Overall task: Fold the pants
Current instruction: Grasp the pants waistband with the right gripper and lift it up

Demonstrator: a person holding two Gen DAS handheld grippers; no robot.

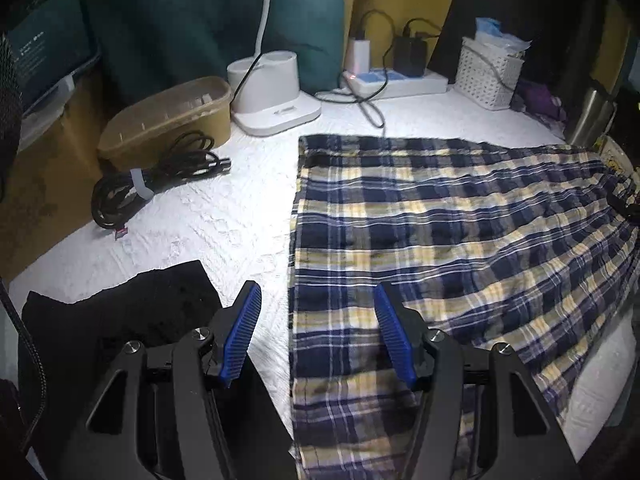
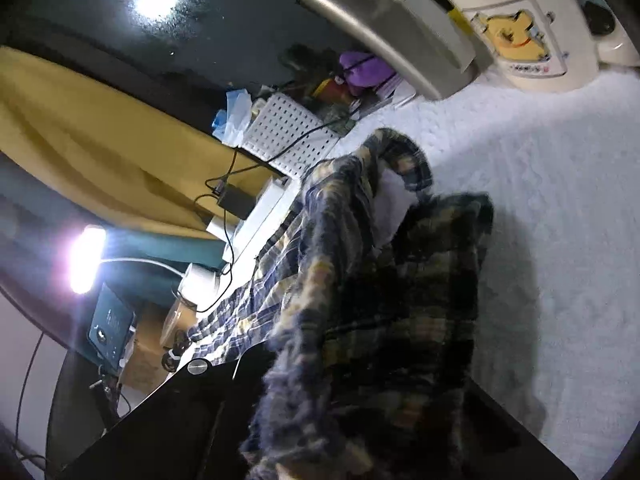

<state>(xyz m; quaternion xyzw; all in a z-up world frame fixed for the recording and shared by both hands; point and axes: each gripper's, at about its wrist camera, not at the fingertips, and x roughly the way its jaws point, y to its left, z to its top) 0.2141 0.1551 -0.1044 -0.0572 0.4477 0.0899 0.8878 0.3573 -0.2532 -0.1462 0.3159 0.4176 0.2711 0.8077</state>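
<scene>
The plaid pants (image 1: 460, 240) lie spread flat on the table (image 1: 224, 216), which is covered with a white textured cloth, their near edge running straight toward the left gripper (image 1: 316, 320). That gripper hovers over this edge with its blue pads (image 1: 244, 332) standing partly apart — nothing is between them. One pad is over bare cloth, the other over the plaid fabric.

In the right wrist view the right gripper (image 2: 320, 412) is mostly hidden under bunched fabric; its jaws are closed on the pants (image 2: 360, 280), and a fold of the plaid is lifted off the table in a rumpled ridge, blurred in the picture.

Along the far side of the table stand a brown tub (image 1: 168, 116), a coiled black cable (image 1: 156, 176) beside it, a white lamp base (image 1: 272, 92), a power strip (image 1: 400, 80) and a white perforated basket (image 1: 488, 72). A black cloth (image 1: 132, 304) lies just left of the left gripper. A steel flask (image 2: 384, 20) and a cartoon mug (image 2: 524, 28) sit beyond the lifted end.
</scene>
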